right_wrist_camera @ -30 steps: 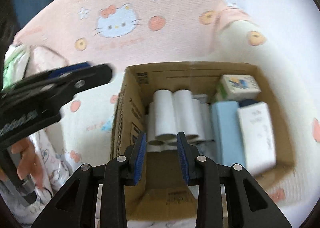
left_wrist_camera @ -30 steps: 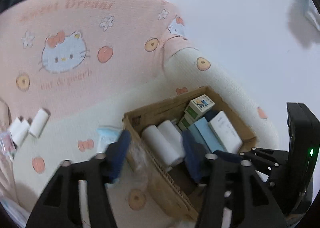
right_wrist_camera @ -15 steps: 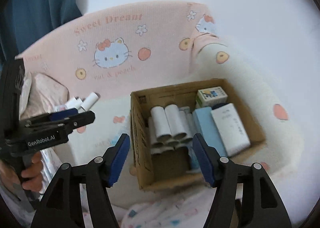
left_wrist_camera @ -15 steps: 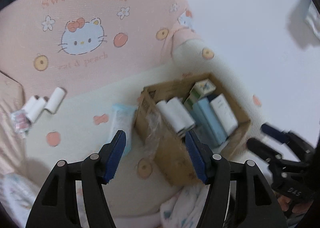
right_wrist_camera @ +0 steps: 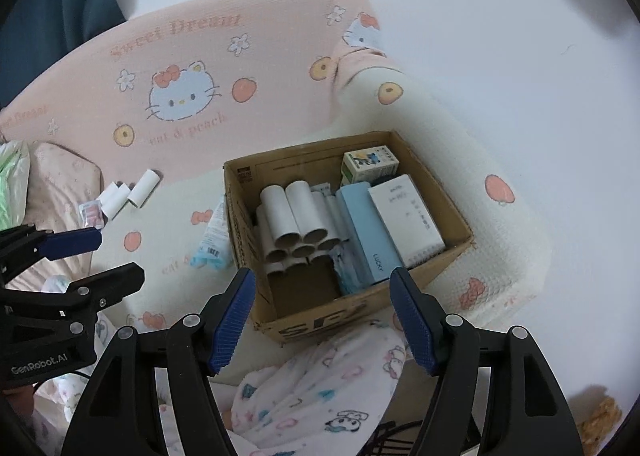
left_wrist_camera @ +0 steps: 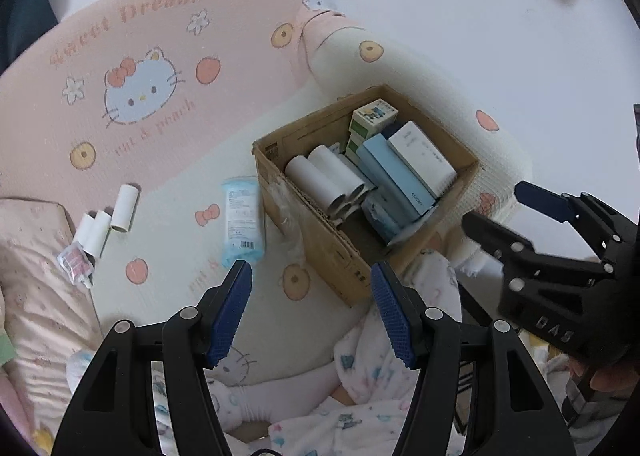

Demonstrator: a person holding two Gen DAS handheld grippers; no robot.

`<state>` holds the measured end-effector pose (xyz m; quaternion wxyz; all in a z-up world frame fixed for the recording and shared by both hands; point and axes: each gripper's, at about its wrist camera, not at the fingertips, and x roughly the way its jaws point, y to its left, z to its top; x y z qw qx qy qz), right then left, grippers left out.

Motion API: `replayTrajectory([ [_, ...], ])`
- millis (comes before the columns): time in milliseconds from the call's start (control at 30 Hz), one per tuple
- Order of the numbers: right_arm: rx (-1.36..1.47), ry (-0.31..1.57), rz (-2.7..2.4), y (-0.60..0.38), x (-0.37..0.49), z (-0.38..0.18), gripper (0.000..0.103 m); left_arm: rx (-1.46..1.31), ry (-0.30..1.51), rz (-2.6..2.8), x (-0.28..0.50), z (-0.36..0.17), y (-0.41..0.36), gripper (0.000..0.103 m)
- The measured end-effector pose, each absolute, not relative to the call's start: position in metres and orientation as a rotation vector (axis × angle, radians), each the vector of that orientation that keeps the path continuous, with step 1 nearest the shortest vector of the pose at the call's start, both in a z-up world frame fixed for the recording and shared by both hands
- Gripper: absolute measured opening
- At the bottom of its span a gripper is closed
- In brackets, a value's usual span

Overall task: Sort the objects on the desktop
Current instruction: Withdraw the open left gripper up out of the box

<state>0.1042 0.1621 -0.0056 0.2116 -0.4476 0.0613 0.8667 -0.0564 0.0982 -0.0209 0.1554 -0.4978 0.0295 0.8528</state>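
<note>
A second ago the right gripper sat nearly pinched low over the cardboard box; its fingers have just been opening and now stand released, empty, higher above the paper tubes stacked inside. The left gripper, also spread and empty, has lifted away from the box.

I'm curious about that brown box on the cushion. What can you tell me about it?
The cardboard box is plain brown corrugated card, open-topped, with black print on its sides. It sits upright on the cream, peach-patterned cushion. Inside lie stacked white paper tubes, a light blue carton, a white carton and a small green-and-white carton. Neither claw touches it.
</note>
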Motion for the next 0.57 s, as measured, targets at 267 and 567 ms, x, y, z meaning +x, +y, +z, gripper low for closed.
replayTrajectory([
  [267, -1.199, 0.060, 2.458, 0.139, 0.115, 0.018, 0.069, -1.390, 0.181, 2.523, -0.050, 0.000, 0.096, 0.066],
  [567, -1.215, 0.014, 2.453, 0.122, 0.111, 0.023, 0.069, -1.396, 0.206, 2.544, -0.048, -0.002, 0.089, 0.066],
])
